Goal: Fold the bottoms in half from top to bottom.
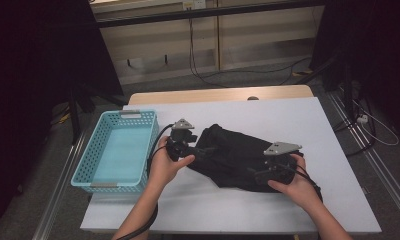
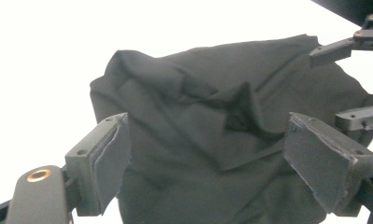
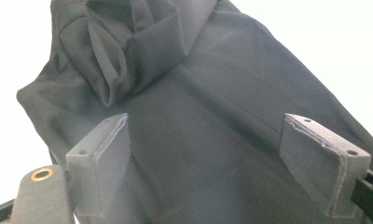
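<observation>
A crumpled black garment (image 1: pixel 233 152) lies in the middle of the white table (image 1: pixel 273 115). My left gripper (image 1: pixel 204 150) is at the garment's left end, pointing right, jaws open. In the left gripper view the left gripper (image 2: pixel 208 135) stands wide open over the dark folds (image 2: pixel 198 93), nothing pinched. My right gripper (image 1: pixel 257 172) is at the garment's near right edge, pointing left. Its own view shows the right gripper (image 3: pixel 205 130) open just above the smooth cloth (image 3: pixel 212 88). The right gripper's fingers (image 2: pixel 336 49) also appear far off in the left gripper view.
A light blue perforated basket (image 1: pixel 123 114) with nothing in it stands on the table's left side, beside my left hand. Bare white tabletop stretches behind and to the right of the garment. Cables and dark stands are on the floor beyond.
</observation>
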Available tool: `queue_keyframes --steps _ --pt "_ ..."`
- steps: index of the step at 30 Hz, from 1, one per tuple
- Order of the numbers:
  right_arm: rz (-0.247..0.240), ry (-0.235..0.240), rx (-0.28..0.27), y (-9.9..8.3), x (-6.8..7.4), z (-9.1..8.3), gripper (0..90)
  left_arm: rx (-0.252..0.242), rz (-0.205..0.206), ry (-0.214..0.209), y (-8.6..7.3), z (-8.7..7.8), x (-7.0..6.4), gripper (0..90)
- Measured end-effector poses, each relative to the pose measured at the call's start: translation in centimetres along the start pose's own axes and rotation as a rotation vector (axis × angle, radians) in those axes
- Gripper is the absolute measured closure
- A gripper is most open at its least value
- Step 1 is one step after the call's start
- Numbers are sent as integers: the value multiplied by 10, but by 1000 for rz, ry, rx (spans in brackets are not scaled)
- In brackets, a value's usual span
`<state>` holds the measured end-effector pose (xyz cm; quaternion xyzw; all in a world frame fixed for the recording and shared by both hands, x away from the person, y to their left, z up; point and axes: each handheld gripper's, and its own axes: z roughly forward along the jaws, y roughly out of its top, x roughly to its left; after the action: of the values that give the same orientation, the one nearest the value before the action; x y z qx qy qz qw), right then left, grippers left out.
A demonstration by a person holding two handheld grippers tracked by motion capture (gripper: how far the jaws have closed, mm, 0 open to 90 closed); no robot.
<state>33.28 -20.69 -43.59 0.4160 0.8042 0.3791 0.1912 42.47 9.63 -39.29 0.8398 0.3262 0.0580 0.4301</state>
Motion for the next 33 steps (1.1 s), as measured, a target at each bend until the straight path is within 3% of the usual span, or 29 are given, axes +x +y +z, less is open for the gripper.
queue_keyframes --steps 7,11,14,19,22,25,28,31,33 --pt "10 26 -12 16 8 15 219 38 -2 69 -7 -3 13 150" --pt "-15 29 -31 27 13 27 289 32 -24 64 -10 -4 17 148" --pt "-8 40 -40 35 14 35 340 37 -7 85 -11 -5 20 147" --pt "20 57 -60 47 16 49 373 26 -18 91 -11 -6 23 142" --pt "11 59 -47 53 20 61 409 21 -31 93 -11 -6 24 142" --pt "-10 65 2 56 25 75 469 27 -26 95 -12 -7 25 142" --pt "-54 0 13 58 29 84 609 23 -33 94 -13 -6 26 142" --pt "22 22 -33 58 24 84 838 17 -33 100 -13 -7 26 142" --pt "45 -1 -49 58 18 80 875 14 -31 101 -13 -8 26 142"
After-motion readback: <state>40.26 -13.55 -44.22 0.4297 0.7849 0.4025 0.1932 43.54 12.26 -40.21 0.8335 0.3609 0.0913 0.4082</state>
